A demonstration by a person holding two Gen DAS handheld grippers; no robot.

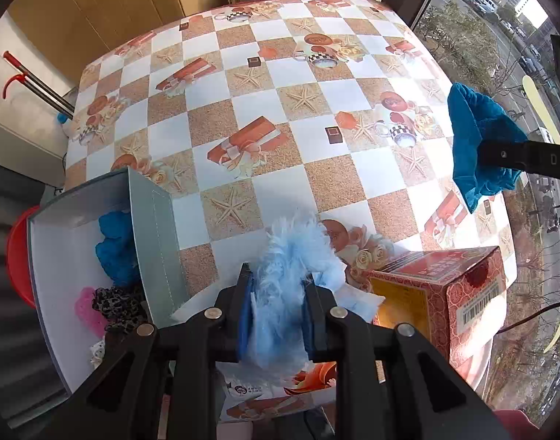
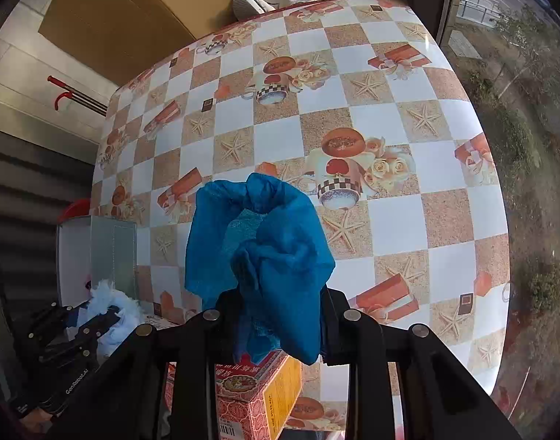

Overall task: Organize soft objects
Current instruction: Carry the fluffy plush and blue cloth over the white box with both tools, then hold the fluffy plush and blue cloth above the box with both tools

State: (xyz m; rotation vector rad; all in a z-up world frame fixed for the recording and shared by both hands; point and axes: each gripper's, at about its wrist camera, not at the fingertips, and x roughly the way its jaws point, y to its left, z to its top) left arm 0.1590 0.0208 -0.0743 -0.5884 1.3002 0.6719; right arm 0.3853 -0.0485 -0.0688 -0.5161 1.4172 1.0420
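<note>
My left gripper (image 1: 278, 286) is shut on a fluffy light blue soft item (image 1: 291, 253), held above the near edge of the table (image 1: 243, 84). My right gripper (image 2: 280, 304) is shut on a teal blue cloth (image 2: 265, 238) that bunches up above its jaws. The teal cloth (image 1: 474, 139) also shows at the right of the left wrist view, pinched by the right gripper (image 1: 500, 156). The left gripper (image 2: 93, 319) with the light blue item (image 2: 111, 304) appears at lower left in the right wrist view.
An open grey box (image 1: 151, 231) at the table's near left holds a blue cloth (image 1: 115, 245), a pink item (image 1: 87, 310) and a leopard-print item (image 1: 116, 306). A red patterned carton (image 1: 445, 289) stands at the near right. A window lies beyond the table's right edge.
</note>
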